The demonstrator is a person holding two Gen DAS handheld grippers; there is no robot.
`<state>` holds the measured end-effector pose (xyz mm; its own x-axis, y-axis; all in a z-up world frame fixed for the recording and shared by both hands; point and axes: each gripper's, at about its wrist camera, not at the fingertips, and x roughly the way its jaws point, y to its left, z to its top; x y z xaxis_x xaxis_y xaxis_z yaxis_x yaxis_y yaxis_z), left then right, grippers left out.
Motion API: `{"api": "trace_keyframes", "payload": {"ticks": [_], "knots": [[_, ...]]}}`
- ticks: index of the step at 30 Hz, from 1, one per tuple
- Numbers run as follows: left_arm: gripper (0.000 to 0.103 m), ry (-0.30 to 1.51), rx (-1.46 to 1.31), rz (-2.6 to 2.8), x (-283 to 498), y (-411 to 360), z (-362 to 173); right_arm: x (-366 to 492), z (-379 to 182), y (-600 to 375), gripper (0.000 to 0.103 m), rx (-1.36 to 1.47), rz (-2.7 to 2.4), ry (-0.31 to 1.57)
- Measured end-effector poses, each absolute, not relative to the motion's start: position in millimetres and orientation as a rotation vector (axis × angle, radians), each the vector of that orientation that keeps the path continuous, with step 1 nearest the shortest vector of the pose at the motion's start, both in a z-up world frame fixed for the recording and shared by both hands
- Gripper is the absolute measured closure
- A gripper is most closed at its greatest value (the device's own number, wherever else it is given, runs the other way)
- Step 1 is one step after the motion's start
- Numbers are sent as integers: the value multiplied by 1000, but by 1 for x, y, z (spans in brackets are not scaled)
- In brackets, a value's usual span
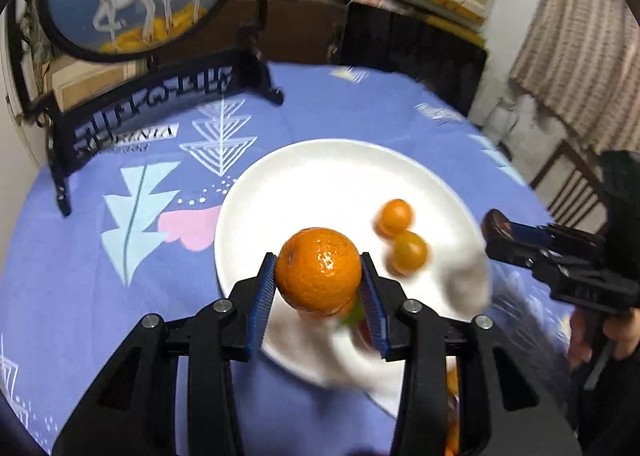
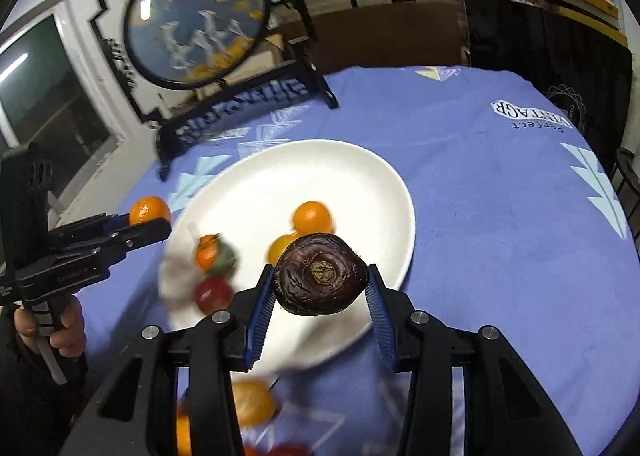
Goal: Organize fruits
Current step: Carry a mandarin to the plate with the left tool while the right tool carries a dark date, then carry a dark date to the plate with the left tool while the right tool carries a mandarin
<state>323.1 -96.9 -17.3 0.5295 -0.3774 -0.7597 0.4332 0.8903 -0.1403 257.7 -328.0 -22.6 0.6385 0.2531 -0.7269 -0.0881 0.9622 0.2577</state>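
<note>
Orange fruit (image 1: pixel 318 270): pinched between left gripper (image 1: pixel 320 276) jaws, above white plate (image 1: pixel 320 175).
Dark fruit (image 2: pixel 321 274): clamped in right gripper (image 2: pixel 320 280) jaws over the plate's near rim, stem scar facing camera.

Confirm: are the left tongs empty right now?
No, the left tongs are shut on an orange, held above the white plate.
</note>
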Motion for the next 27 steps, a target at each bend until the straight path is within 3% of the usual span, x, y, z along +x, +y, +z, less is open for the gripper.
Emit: {"api": "trace_keyframes", "payload": {"ticks": [1, 3, 7, 17, 27], "knots": [[56, 908, 62, -472, 333, -98, -21, 262, -25, -328, 55, 206, 185, 856], [46, 903, 59, -445, 339, -96, -24, 265, -24, -327, 41, 195, 156, 834], [31, 861, 24, -462, 322, -80, -11, 245, -15, -325, 41, 176, 149, 794], [29, 770, 153, -571, 169, -30, -7, 139, -9, -314, 41, 171, 242, 777], [29, 815, 161, -536, 99, 7, -49, 52, -44, -228, 40, 71, 542, 913]]}}
